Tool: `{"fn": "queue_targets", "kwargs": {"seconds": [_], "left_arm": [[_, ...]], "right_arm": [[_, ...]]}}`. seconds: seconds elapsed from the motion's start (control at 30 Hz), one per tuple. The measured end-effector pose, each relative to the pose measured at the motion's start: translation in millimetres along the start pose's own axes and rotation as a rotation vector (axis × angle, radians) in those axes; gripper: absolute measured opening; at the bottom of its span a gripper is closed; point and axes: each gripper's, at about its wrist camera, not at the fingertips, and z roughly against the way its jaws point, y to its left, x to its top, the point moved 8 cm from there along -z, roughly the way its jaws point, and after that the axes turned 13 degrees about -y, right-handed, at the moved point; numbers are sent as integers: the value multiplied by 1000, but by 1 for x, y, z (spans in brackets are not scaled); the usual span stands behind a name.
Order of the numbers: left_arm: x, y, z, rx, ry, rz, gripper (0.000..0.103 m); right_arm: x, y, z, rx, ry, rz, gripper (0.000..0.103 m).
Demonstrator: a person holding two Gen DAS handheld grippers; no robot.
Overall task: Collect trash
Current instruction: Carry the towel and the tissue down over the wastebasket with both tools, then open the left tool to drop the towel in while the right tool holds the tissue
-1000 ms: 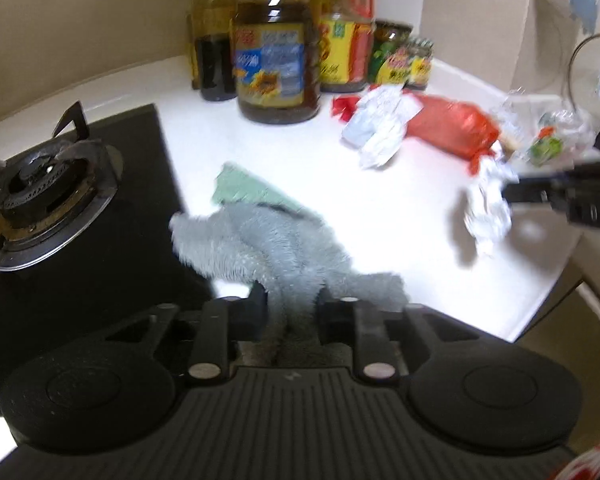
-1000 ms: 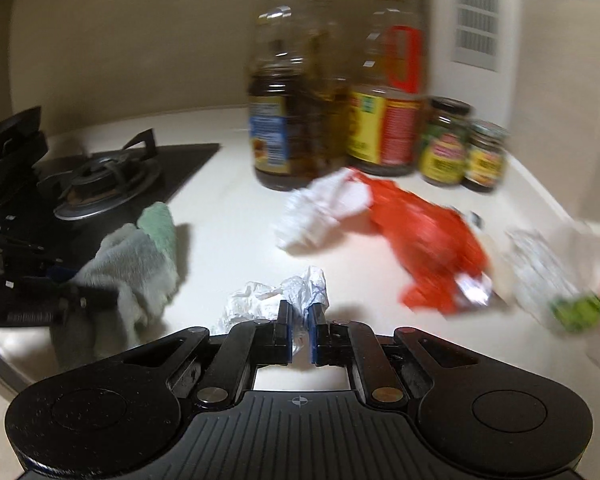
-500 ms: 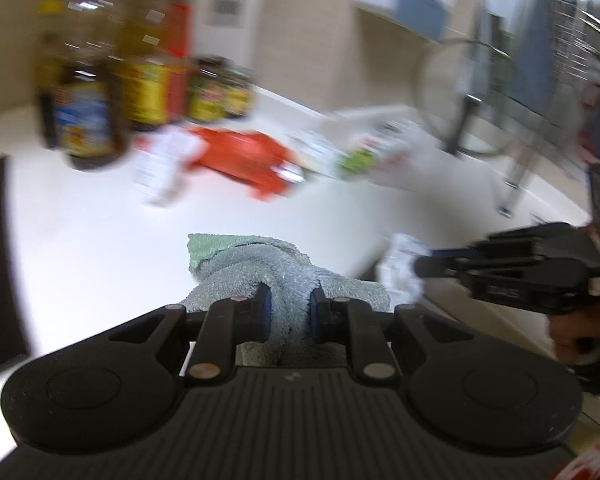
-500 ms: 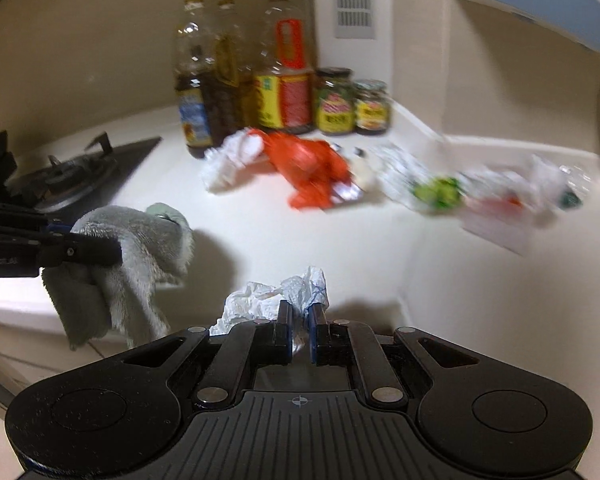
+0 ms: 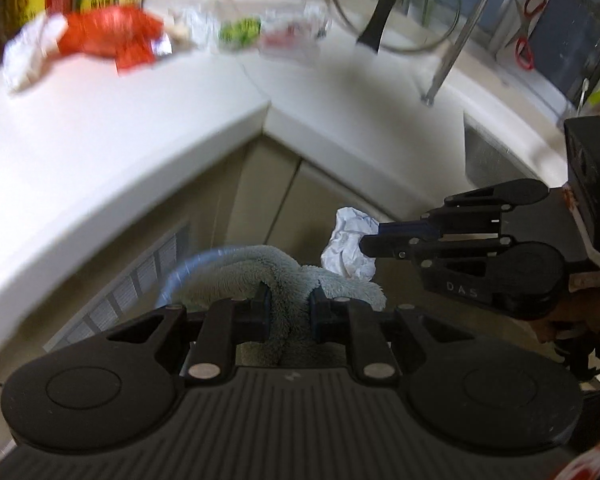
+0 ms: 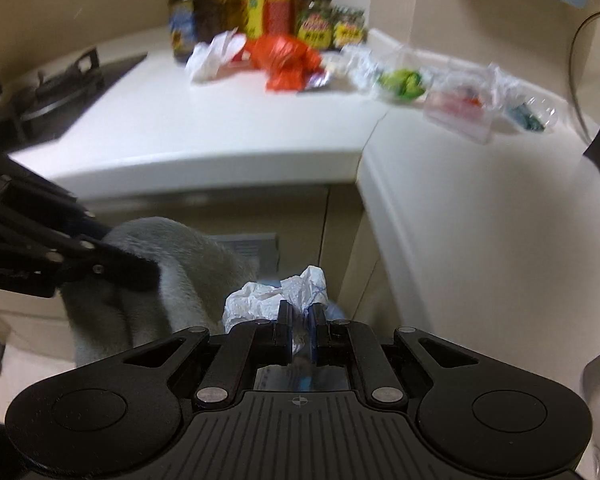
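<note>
Both claws, gripping cloth (image 5: 288, 280) and paper (image 6: 276, 296), left the counter (image 5: 100, 128).

White corner counter (image 6: 228, 128): hob (image 6: 56, 92), bottles (image 6: 220, 4), jars (image 6: 332, 28), red bag (image 6: 286, 62), clear wrappers (image 6: 460, 96), white wad (image 6: 212, 58).

The only lettering that reads clearly is "DAS", pale raised capitals on the black body of the right gripper (image 5: 370, 240), seen from the left wrist camera on the round housing behind its fingers. The labels on the bottles and jars (image 6: 332, 26) at the back of the white counter (image 6: 228, 128) carry printing, but it is too blurred to read.
</note>
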Motion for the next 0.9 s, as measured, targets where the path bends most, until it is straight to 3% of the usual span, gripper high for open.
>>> {"fn": "queue_targets", "kwargs": {"seconds": [0.47, 0.9], "left_arm": [[-51, 30, -68, 102, 144, 4, 15], [-73, 51, -117, 158, 217, 34, 15]], "right_arm": [[-70, 1, -53, -41, 139, 126, 8], [-101, -3, -95, -38, 228, 151, 8]]}}
